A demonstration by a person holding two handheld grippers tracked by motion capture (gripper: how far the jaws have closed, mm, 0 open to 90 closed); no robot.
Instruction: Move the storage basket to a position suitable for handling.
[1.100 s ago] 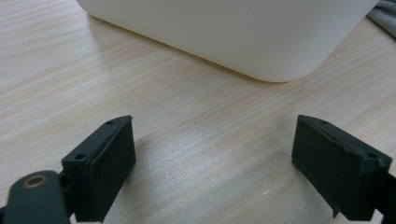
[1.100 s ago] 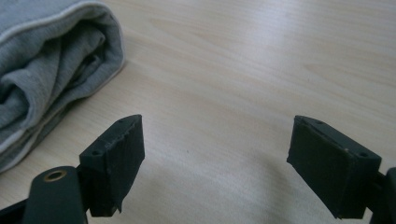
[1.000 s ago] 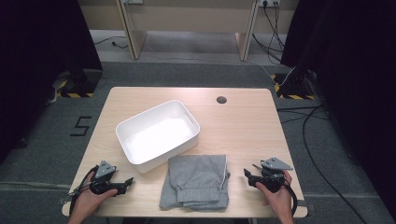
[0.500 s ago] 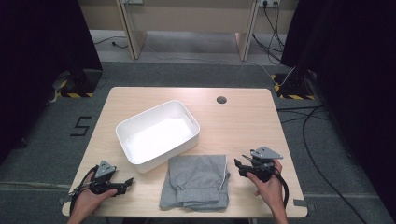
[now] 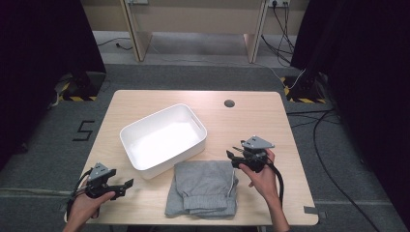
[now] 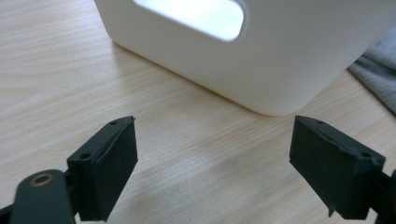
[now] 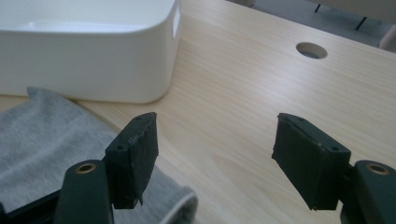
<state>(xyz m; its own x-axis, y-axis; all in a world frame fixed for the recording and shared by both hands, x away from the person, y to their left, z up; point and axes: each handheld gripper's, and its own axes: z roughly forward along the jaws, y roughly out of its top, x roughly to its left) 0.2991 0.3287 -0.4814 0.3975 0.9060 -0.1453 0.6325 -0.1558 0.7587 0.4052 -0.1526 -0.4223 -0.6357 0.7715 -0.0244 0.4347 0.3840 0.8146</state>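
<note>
Up from the frame's lower right, your right gripper (image 5: pixel 235 156) now hovers at the upper right corner of the grey folded garment (image 5: pixel 203 187) (lying below the white bin (image 5: pixel 162 137)), jaws narrowing but empty. Your left gripper (image 5: pixel 126 185) waits wide, lower left.

A white tub (image 5: pixel 163 138) sits on the table (image 5: pixel 261 121).

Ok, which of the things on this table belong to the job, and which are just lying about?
Part of the job:
- grey folded shorts, near the table's front edge
- right claw, open, by the shorts' far right corner
- left claw, open, nothing between its jaws

Just there:
- white tub, empty
- round hole in the table
</note>
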